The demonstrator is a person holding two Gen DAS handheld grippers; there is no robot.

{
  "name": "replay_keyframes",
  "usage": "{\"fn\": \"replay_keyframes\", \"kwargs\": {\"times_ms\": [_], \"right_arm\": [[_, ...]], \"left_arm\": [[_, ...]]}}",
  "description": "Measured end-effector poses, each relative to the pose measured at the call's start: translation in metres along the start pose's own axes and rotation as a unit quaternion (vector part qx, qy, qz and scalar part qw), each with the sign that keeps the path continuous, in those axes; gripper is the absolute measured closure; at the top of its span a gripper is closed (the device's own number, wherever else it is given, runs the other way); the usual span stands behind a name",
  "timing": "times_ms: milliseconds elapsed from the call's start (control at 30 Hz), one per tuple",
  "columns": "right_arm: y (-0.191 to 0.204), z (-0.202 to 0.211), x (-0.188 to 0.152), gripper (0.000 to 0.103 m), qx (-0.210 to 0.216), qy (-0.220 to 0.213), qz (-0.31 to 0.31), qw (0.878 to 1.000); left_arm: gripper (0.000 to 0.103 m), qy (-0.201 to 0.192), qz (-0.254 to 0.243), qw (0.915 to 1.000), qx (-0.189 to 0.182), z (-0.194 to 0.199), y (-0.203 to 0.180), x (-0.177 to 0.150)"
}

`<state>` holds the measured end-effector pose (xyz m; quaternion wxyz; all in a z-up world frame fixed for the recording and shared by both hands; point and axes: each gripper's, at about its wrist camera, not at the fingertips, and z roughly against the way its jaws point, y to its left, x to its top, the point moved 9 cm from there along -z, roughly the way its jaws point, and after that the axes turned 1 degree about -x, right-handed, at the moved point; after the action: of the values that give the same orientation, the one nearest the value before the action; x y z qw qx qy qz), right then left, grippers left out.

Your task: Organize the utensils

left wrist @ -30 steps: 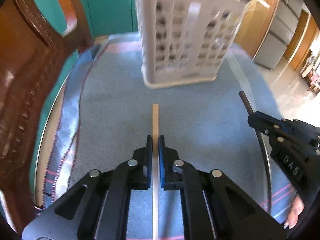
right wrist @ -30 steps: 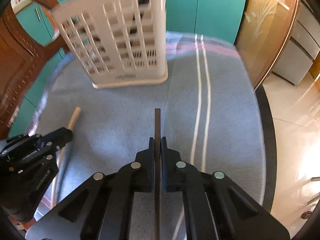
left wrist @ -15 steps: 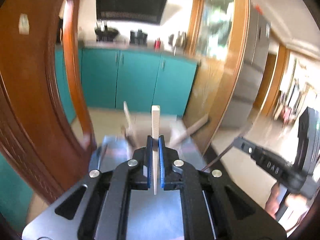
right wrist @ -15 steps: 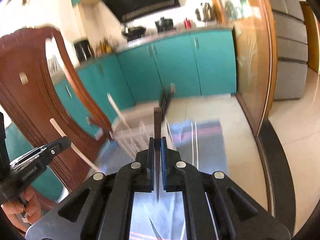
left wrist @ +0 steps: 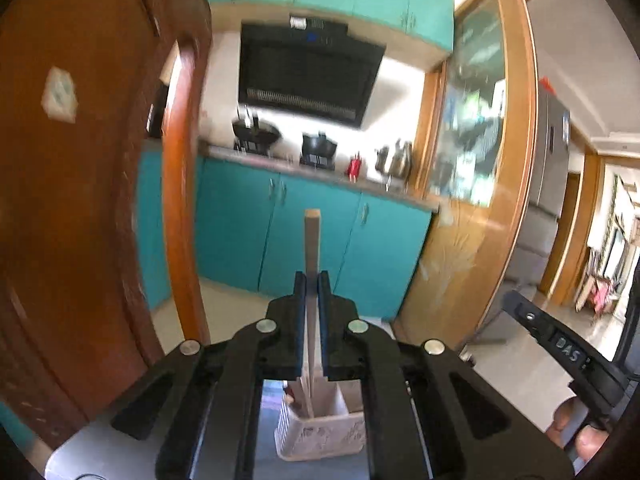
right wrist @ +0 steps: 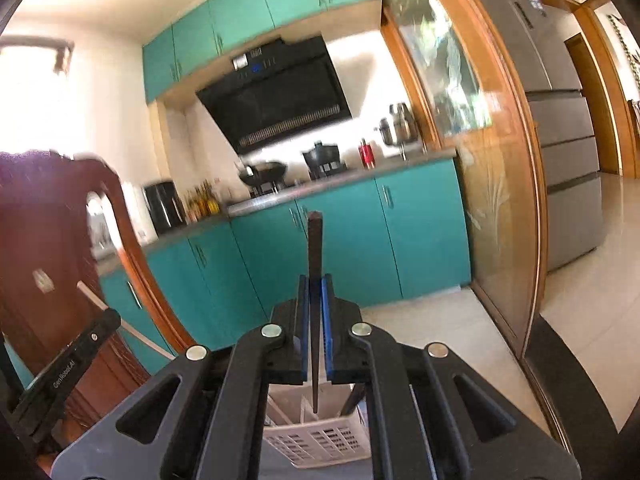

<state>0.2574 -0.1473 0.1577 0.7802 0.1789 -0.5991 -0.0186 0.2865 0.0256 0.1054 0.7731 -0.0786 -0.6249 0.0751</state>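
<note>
The left gripper [left wrist: 311, 280] points nearly level across the kitchen, tipped only a little downward; its jaws are clamped narrow on a pale wooden stick [left wrist: 311, 240], which runs between the blue pads [left wrist: 300, 320] and juts past the tips toward the teal cabinets [left wrist: 240, 232]; its rear end drops behind the jaws, above the white basket [left wrist: 320, 436] seen through the gap in the frame; whether it touches the basket cannot be told. That basket stands low in the view on a grey surface, with other light sticks upright in it.

The right gripper [right wrist: 315, 280] is held in much the same pose, close to level and aimed at the counter; its jaws are pinched tight on a dark stick [right wrist: 315, 248], whose tip reaches out toward the cabinets [right wrist: 420, 232] while the rest passes between the pads and ends over the basket [right wrist: 320, 444], which sits directly below with dividers and a dark utensil leaning in its right side.

Each tool shows in the other's view: the right one enters the left view at the lower right edge, with fingers [left wrist: 576, 432] of a hand wrapped beneath it; the left one sits at the lower left of the right view, carrying its pale stick [right wrist: 120, 320] at a slant before a brown wooden chair [right wrist: 52, 260].
</note>
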Motion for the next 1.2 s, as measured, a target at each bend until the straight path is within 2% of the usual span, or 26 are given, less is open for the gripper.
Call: {"fn": "replay_keyframes", "kwargs": {"times_ms": [100, 200, 367, 467, 500, 533, 567, 600, 633, 700, 733, 767, 833, 900, 933, 1033, 1133, 1200], "right_arm": [[-0.003, -0.025, -0.02, 0.096, -0.001, 0.032, -0.001, 0.999], [0.001, -0.037, -0.039, 0.096, -0.014, 0.049, 0.026, 0.998], [-0.001, -0.048, -0.063, 0.096, -0.025, 0.075, 0.047, 0.996], [-0.006, -0.05, -0.07, 0.095, -0.024, 0.092, 0.037, 0.995], [-0.008, -0.049, -0.07, 0.09, -0.02, 0.092, 0.03, 0.995], [-0.008, -0.047, -0.068, 0.084, -0.018, 0.09, 0.027, 0.995], [-0.01, -0.042, -0.065, 0.07, -0.015, 0.084, 0.022, 0.996], [-0.012, -0.035, -0.06, 0.055, -0.013, 0.074, 0.015, 0.997], [-0.014, -0.026, -0.054, 0.049, -0.011, 0.061, 0.007, 0.998], [-0.016, -0.004, -0.042, 0.037, -0.003, 0.033, -0.002, 0.999], [-0.017, 0.004, -0.038, 0.034, -0.001, 0.023, -0.002, 1.0], [-0.018, 0.014, -0.035, 0.028, -0.001, 0.009, 0.0, 1.0], [-0.023, 0.036, -0.032, 0.016, -0.009, -0.021, 0.01, 1.0], [-0.031, 0.054, -0.036, 0.003, -0.022, -0.042, 0.029, 0.998], [-0.037, 0.063, -0.045, 0.003, -0.031, -0.051, 0.042, 0.997], [-0.064, 0.082, -0.082, 0.003, -0.076, -0.045, 0.055, 0.995], [-0.076, 0.087, -0.117, 0.003, -0.088, 0.027, 0.052, 0.994], [-0.071, 0.094, -0.131, 0.003, -0.081, 0.044, 0.066, 0.994]], "left_arm": [[0.096, 0.015, -0.019, 0.9995, 0.019, -0.014, 0.003, -0.014], [0.096, 0.034, -0.027, 0.9987, 0.027, -0.024, 0.006, -0.027], [0.096, 0.066, -0.031, 0.997, 0.024, -0.036, 0.005, -0.047], [0.096, 0.065, -0.04, 0.9968, 0.021, -0.037, -0.002, -0.049], [0.093, 0.064, -0.042, 0.9968, 0.021, -0.034, -0.003, -0.051], [0.082, 0.062, -0.044, 0.9969, 0.021, -0.031, -0.004, -0.051], [0.074, 0.057, -0.047, 0.9971, 0.021, -0.027, -0.006, -0.049], [0.058, 0.053, -0.048, 0.9973, 0.02, -0.021, -0.006, -0.048], [0.049, 0.045, -0.047, 0.9977, 0.018, -0.013, -0.007, -0.046], [0.04, 0.037, -0.049, 0.998, 0.014, -0.001, -0.009, -0.043], [0.035, 0.033, -0.054, 0.9979, 0.014, 0.005, -0.011, -0.043], [0.033, 0.028, -0.061, 0.9976, 0.015, 0.012, -0.013, -0.044], [0.023, 0.019, -0.078, 0.9966, 0.021, 0.025, -0.015, -0.047], [0.014, -0.008, -0.108, 0.9939, 0.022, 0.044, -0.02, -0.055], [0.007, -0.016, -0.125, 0.9918, 0.023, 0.052, -0.022, -0.06], [0.004, -0.022, -0.159, 0.9866, 0.031, 0.074, -0.022, -0.091], [0.004, 0.02, -0.176, 0.9835, 0.039, 0.081, -0.016, -0.134], [0.004, 0.047, -0.185, 0.9802, 0.052, 0.087, -0.014, -0.155]]}}
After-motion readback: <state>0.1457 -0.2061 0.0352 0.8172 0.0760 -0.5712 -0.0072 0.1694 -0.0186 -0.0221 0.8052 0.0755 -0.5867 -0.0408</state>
